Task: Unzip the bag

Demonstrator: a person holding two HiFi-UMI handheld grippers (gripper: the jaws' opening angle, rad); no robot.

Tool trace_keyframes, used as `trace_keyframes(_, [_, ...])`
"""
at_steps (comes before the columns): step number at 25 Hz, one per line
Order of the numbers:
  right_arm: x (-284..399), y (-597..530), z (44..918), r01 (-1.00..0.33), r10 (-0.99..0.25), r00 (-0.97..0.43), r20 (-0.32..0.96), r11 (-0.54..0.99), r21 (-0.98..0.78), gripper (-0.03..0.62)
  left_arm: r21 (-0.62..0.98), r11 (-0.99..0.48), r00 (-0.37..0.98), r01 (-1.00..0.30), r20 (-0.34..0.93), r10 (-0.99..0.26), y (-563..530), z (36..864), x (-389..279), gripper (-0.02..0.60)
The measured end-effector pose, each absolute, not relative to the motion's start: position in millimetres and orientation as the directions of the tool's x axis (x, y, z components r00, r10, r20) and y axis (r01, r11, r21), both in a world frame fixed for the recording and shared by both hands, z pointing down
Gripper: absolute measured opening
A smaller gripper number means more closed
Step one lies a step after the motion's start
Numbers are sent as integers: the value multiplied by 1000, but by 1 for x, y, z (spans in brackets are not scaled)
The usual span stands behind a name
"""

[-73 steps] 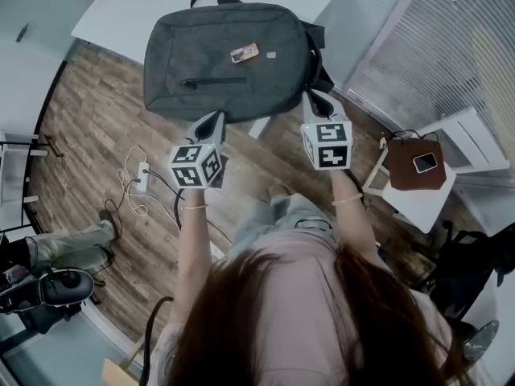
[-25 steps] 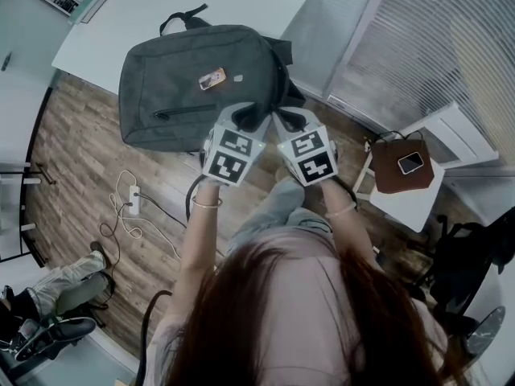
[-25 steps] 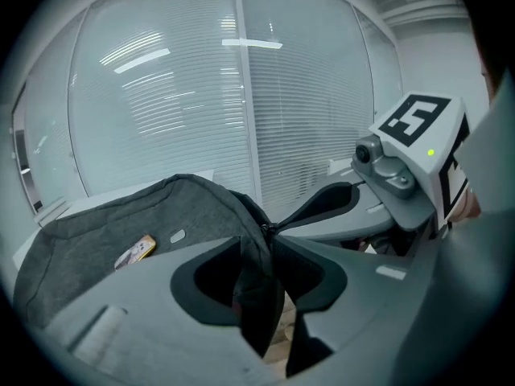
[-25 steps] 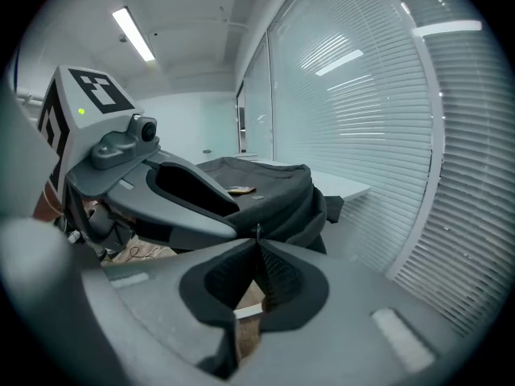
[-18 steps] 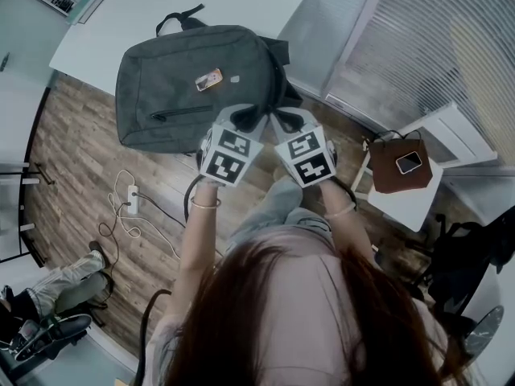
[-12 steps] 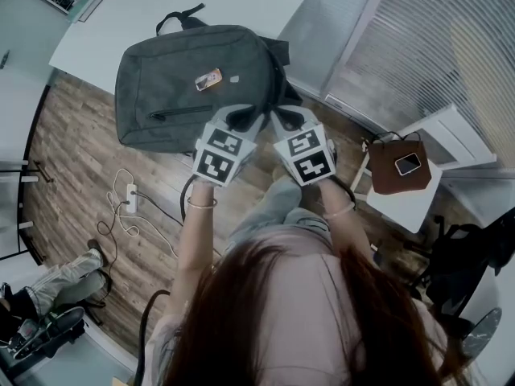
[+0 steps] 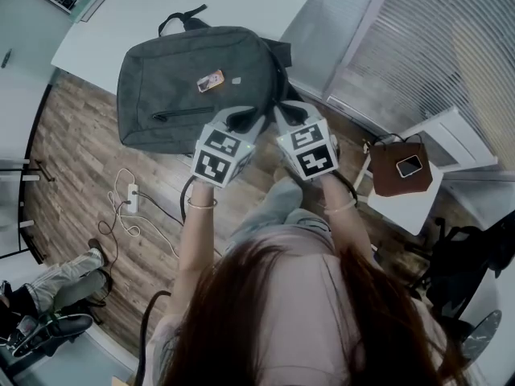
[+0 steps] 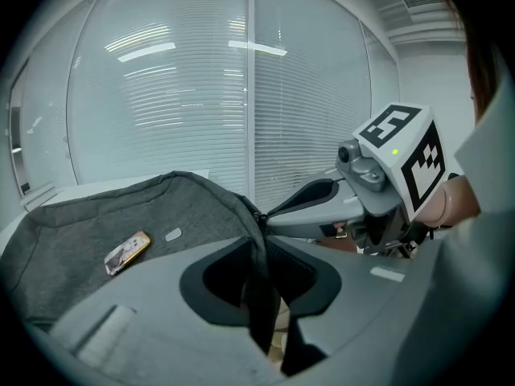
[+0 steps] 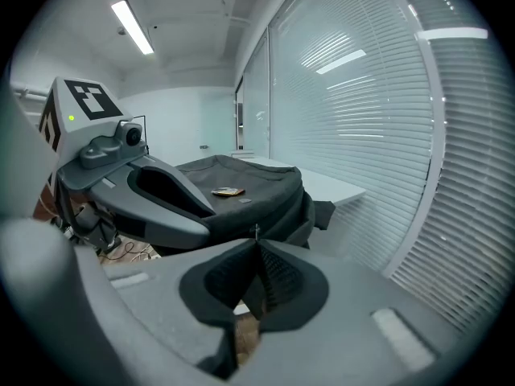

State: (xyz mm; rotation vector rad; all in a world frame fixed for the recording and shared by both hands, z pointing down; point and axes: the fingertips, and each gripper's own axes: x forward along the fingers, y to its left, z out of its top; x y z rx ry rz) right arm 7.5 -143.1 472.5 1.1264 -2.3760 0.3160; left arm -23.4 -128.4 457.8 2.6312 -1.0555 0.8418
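Grey backpack point(image 7: 193, 79) lies on white counter point(image 7: 145, 6), its near edge past the counter's rim. L gripper point(image 7: 241, 121): jaws just been closing, now clamped on backpack's edge fabric by the zip. R gripper point(image 7: 283, 116), just beside it: jaws together, pinching thin zip tab point(image 9: 256, 232) at same corner.

No words or numbers can be read — the little tag point(image 7: 211, 80) on the bag point(image 7: 169, 87) is too blurred.
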Motion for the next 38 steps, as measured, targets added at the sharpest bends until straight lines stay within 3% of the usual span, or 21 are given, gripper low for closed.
trace_keyframes(38, [17, -189, 466, -758, -659, -531, 532, 650, 48, 12, 124, -762, 696, -636, 518, -497, -126, 460, -25, 74])
